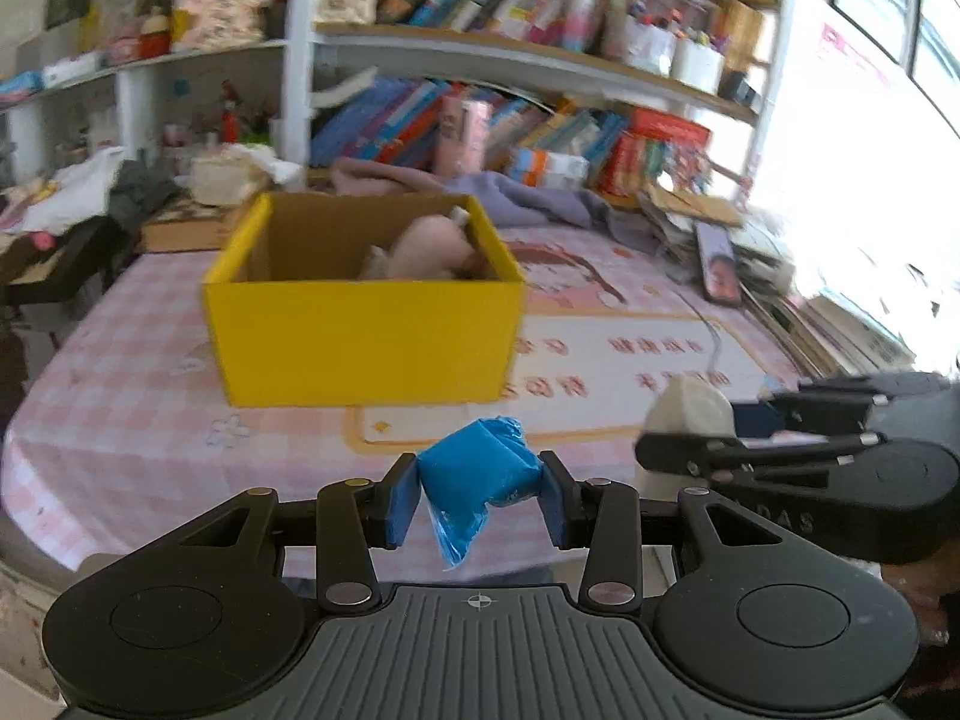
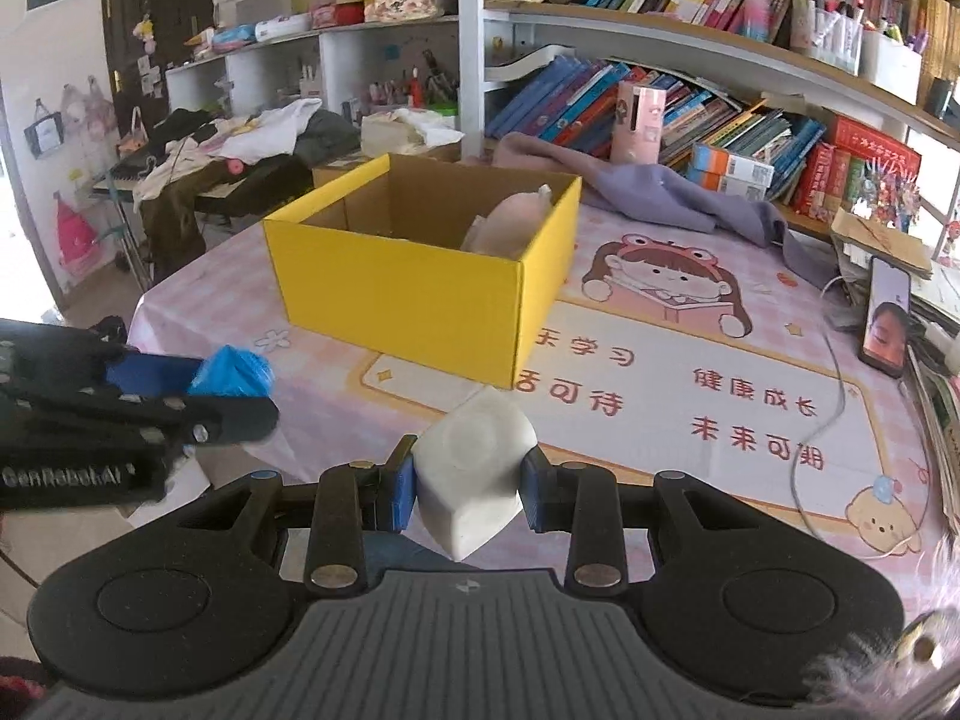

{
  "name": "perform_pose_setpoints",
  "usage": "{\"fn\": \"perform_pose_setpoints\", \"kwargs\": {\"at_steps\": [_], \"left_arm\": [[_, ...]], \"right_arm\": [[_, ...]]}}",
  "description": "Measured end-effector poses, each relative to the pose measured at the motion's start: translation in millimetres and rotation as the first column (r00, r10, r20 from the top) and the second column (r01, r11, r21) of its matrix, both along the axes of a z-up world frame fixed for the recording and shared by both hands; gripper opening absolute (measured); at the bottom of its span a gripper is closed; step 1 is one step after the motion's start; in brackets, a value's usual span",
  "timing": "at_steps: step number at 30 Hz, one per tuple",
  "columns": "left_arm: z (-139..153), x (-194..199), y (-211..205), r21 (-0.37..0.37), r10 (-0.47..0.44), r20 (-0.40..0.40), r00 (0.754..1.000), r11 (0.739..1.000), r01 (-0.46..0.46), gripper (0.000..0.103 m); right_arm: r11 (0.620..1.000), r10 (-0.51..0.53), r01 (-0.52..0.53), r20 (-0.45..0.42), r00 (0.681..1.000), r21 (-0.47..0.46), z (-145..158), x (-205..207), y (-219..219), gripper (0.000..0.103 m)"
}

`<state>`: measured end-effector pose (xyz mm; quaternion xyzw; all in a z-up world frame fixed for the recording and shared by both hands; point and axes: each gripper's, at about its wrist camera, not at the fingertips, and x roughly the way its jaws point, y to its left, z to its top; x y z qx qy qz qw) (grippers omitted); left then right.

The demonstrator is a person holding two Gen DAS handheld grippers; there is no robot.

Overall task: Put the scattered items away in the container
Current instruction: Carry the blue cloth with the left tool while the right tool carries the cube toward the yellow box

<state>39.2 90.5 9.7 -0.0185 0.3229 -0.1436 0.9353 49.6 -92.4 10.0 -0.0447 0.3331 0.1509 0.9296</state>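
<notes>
Left gripper (image 1: 478, 495) clamped on a blue packet (image 1: 474, 474), blue pads pressing both sides. Packet is soft, crinkly plastic film, blocky body with a loose tail hanging toward 6 o'clock past the pads; long axis roughly 12-to-6 in the left wrist view, slightly tilted. It is held above the table (image 1: 150, 408), on the near side of the box.

Right gripper (image 2: 468, 495) clamped on a white block (image 2: 474, 474): matte, smooth, squarish with rounded corners, one corner pointing down at 6 o'clock, blunt top toward 12. Long axis about 12-to-6 in the right wrist view. Also off the table, near side of the box.

Yellow box (image 2: 396, 306) at 12 o'clock from both grippers: open-topped cardboard, glossy yellow outside, plain brown inside, rectangular. Its long side faces the left camera; in the right wrist view a corner points toward 5 o'clock. Inside, against the right wall, a pale pink plush item (image 2: 510, 222), soft and rounded; details unclear.

Table has a pink checked cloth with a cartoon girl print and red characters. Phone (image 2: 885, 315) lies at 3 o'clock, screen lit. Purple cloth (image 2: 660, 189) crumpled behind the box. Bookshelf (image 2: 690, 42) behind, packed with books.

Each gripper shows at the edge of the other's view, side by side, apart.
</notes>
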Motion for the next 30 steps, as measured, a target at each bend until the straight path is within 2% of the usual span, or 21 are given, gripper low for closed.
{"fn": "perform_pose_setpoints", "kwargs": {"at_steps": [11, 20, 30], "left_arm": [[0.1, 7.2, 28.2, -0.002, 0.094, -0.007, 0.996, 0.996, -0.094, 0.040], [-4.9, 21.7, 27.0, 0.004, 0.088, -0.034, 0.996, 0.996, -0.088, 0.039], [-3.8, 55.7, 18.7, 0.013, 0.087, -0.040, 0.995, 0.996, -0.086, 0.039]], "right_arm": [[0.997, 0.081, -0.081, -0.004, 0.997, 0.004, 0.5, 18.7, 28.6, 0.031], [0.994, 0.113, -0.113, -0.032, 0.993, 0.009, -4.9, 37.4, 34.8, 0.031], [0.994, 0.112, -0.111, -0.037, 0.993, 0.020, -5.0, 72.0, 27.7, 0.031]]}}
